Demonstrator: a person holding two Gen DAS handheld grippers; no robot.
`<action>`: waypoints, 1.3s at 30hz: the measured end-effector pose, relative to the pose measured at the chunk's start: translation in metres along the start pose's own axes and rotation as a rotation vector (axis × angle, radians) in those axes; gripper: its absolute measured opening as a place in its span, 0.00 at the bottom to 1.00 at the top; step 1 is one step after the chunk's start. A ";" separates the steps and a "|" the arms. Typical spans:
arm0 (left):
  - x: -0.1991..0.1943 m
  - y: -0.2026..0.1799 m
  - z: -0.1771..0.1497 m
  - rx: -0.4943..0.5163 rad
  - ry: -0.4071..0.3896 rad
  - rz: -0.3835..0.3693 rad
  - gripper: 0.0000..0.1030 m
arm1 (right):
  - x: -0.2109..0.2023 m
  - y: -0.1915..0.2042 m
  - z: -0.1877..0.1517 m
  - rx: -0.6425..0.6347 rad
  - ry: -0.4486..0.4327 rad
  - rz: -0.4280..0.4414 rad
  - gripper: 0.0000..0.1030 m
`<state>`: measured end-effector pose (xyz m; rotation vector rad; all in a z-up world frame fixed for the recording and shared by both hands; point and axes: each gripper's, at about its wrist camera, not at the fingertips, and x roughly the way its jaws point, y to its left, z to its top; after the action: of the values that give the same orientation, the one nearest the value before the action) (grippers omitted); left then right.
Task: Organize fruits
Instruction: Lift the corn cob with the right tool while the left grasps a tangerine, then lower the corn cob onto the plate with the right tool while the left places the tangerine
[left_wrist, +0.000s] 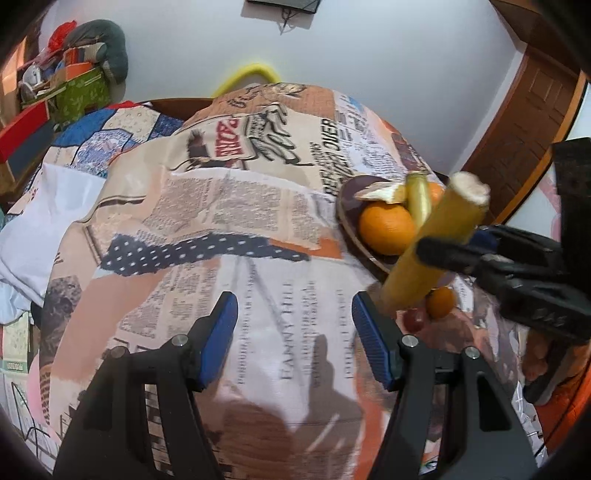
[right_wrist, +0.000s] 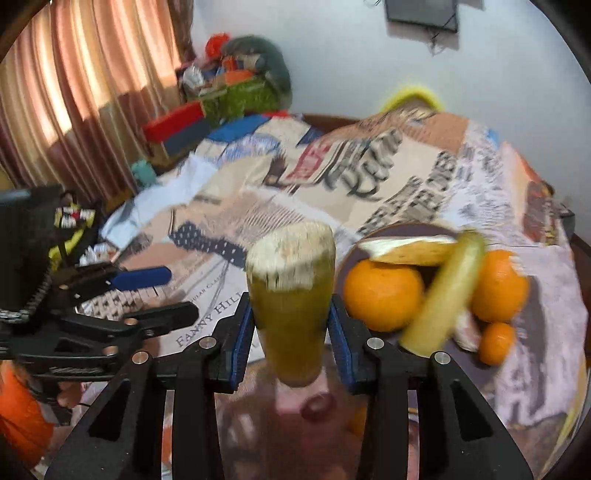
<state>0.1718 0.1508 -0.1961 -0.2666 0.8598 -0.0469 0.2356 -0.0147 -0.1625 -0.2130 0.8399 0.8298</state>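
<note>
Left wrist view: the left hand-held gripper (left_wrist: 293, 336) hangs spread and empty over the patterned counter (left_wrist: 236, 206), beside the plate (left_wrist: 345, 210) of oranges (left_wrist: 386, 229).

Right wrist view: the right hand-held gripper (right_wrist: 291, 332) clamps a yellow-green stalk (right_wrist: 291, 295), possibly sugarcane. Tilted, it could slip, or knock the second stalk (right_wrist: 447, 291) leaning on the plate.

We are seeing the plate (right_wrist: 406, 230) and its oranges (right_wrist: 382, 299) smeared by motion blur in the right wrist view. The yellow stalk (left_wrist: 432, 247) is hiding part of the plate's rim (left_wrist: 345, 218) in the left wrist view. The small dark fruit (right_wrist: 317, 406) below the stalk is staying too blurred for us to name.
</note>
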 end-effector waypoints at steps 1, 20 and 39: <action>-0.001 -0.007 0.001 0.006 -0.001 -0.007 0.62 | -0.009 -0.003 -0.001 0.006 -0.017 -0.006 0.34; 0.041 -0.128 -0.005 0.171 0.105 -0.131 0.53 | -0.086 -0.084 -0.085 0.122 -0.025 -0.188 0.35; 0.096 -0.146 -0.008 0.172 0.213 -0.103 0.31 | -0.074 -0.106 -0.106 0.202 -0.047 -0.147 0.35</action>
<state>0.2380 -0.0060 -0.2354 -0.1454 1.0470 -0.2480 0.2229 -0.1786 -0.1945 -0.0761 0.8472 0.6056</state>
